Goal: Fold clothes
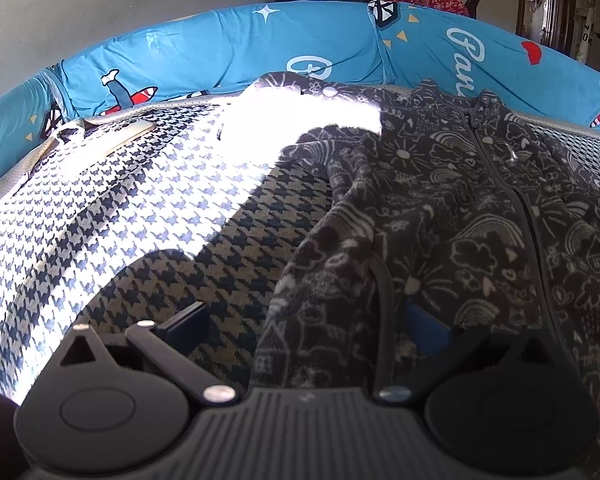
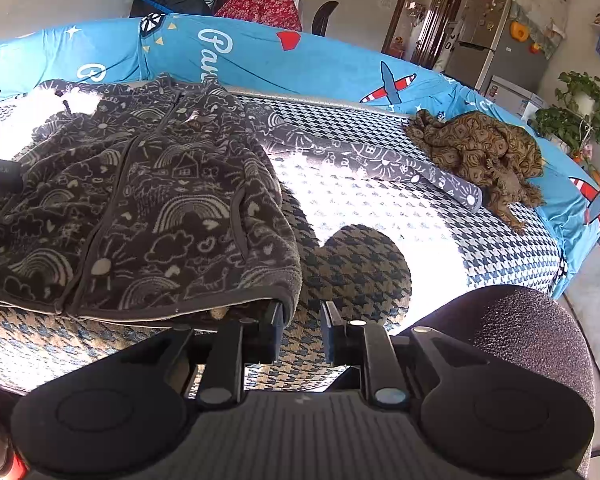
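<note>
In the right wrist view, the two fingers of the right gripper are seen a little way apart, with only the checked cover showing in the gap between them. Nothing is held there. The near right corner of the dark jacket hangs just beside the left finger, and whether it is touched cannot be told.

In the left wrist view, the left gripper is spread wide, and a thick fold of the jacket is bunched between its fingers. Only a bit of the right finger's blue pad shows from under the cloth. The left finger stands apart from the cloth, so whether the fold is pinched cannot be told.

The jacket is laid flat on the checked cover, zip side up, with one sleeve stretched out to the right. A brown crumpled cloth is seen at the far right. A blue cushioned rail with planes on it runs along the far side.
</note>
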